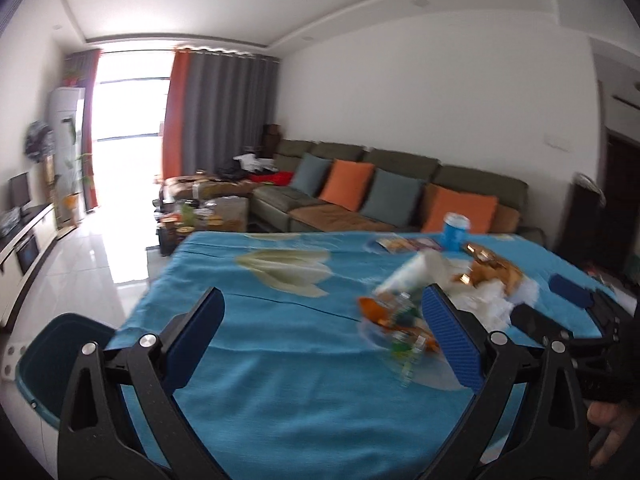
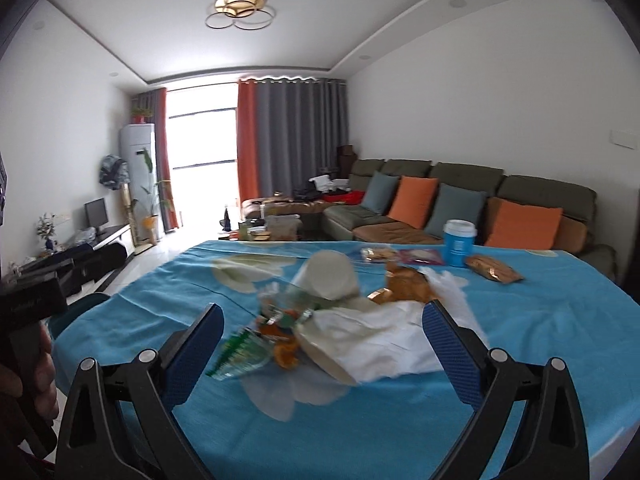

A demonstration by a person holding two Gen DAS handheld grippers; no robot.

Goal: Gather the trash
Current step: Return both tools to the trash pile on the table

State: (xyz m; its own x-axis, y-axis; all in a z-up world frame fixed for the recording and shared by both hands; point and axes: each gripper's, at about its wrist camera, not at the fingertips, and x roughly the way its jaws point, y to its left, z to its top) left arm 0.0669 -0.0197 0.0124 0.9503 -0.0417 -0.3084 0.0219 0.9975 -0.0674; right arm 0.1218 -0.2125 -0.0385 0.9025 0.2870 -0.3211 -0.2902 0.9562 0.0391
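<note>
Both grippers hover above the table with the blue cloth (image 2: 400,420), and the trash sits in a loose heap straight ahead of the right gripper (image 2: 324,340). Its jaws stand wide apart, empty, touching nothing. Between and just beyond its fingertips lie a green-and-orange crinkly wrapper (image 2: 256,340), a crumpled white tissue (image 2: 380,336) and a tipped white paper cup (image 2: 332,276); behind them a golden snack wrapper (image 2: 404,284).

The left gripper (image 1: 324,340) is spread just as wide, nothing in it. The heap lies off toward its right finger, the wrapper (image 1: 396,320) partly hidden behind that blue pad. A dark teal bin (image 1: 48,352) sits low on its left, beside the table edge.

My read: the step in hand is the first grab. The wrapper looks light and slippery, so the smart play is to come down over it with one finger on each side, press low to the cloth, and close on a bunched fold rather than a flat edge. Snagging the cloth is the risk. The upright blue cup (image 2: 458,242) and the brown packet (image 2: 494,268) farther off to the right gripper's right can wait.
</note>
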